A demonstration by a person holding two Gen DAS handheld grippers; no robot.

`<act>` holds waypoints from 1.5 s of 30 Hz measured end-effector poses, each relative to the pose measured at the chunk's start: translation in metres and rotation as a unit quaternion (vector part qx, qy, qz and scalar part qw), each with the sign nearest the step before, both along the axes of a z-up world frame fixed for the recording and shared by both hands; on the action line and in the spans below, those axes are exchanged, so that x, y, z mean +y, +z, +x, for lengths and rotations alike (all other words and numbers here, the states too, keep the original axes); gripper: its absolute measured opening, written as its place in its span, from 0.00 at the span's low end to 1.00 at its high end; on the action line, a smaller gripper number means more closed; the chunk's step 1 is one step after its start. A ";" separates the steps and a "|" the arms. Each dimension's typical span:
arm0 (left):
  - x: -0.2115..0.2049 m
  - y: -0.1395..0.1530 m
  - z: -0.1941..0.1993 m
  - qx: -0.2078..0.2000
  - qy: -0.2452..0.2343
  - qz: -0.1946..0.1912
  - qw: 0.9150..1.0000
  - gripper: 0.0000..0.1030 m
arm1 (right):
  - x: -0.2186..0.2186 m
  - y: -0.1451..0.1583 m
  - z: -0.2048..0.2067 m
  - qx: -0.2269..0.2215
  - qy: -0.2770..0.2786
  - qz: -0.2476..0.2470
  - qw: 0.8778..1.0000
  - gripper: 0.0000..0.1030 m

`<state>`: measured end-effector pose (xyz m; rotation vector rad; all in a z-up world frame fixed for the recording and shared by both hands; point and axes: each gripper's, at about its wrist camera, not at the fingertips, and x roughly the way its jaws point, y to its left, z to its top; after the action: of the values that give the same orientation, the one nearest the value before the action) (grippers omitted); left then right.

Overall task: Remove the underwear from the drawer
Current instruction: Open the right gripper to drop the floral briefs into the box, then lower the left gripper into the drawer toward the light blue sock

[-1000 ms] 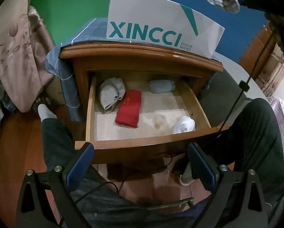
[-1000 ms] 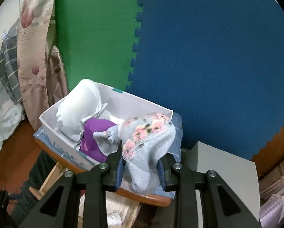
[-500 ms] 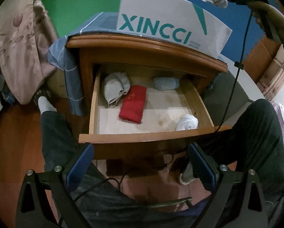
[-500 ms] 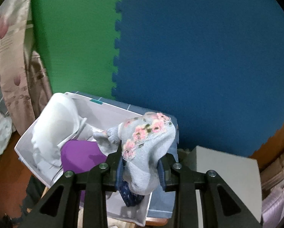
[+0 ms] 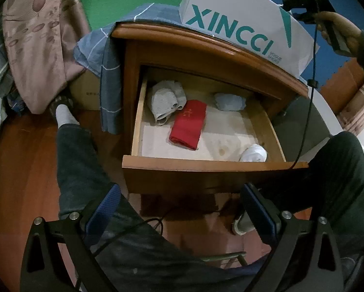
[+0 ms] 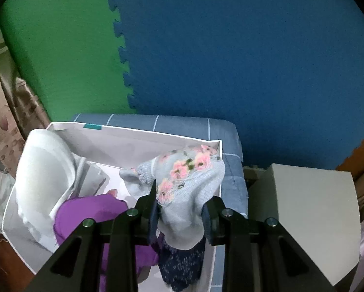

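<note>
While clamped, floral underwear (image 6: 182, 187) over box (image 6: 133, 133).

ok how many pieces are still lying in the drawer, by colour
grey: 1
red: 1
pale blue: 1
white: 1
total: 4
</note>
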<state>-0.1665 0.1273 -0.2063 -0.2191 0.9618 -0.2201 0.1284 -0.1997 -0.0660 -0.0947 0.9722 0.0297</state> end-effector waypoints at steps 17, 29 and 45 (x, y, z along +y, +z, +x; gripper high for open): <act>-0.016 -0.003 -0.001 0.008 -0.026 0.039 0.999 0.94 | -0.023 -0.004 -0.006 -0.033 0.021 0.073 0.997 0.61; -0.059 0.002 0.005 -0.018 -0.098 0.100 0.990 0.94 | -0.094 -0.003 -0.117 -0.120 -0.003 0.190 0.974 0.67; -0.227 0.001 0.108 -0.108 -0.377 0.193 0.899 0.94 | -0.126 -0.069 -0.223 -0.143 0.049 0.148 0.977 0.72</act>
<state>-0.0581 -0.0995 -0.2052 0.5542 0.8097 -0.7397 -0.0946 -0.3256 -0.1347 0.1249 0.6663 0.2455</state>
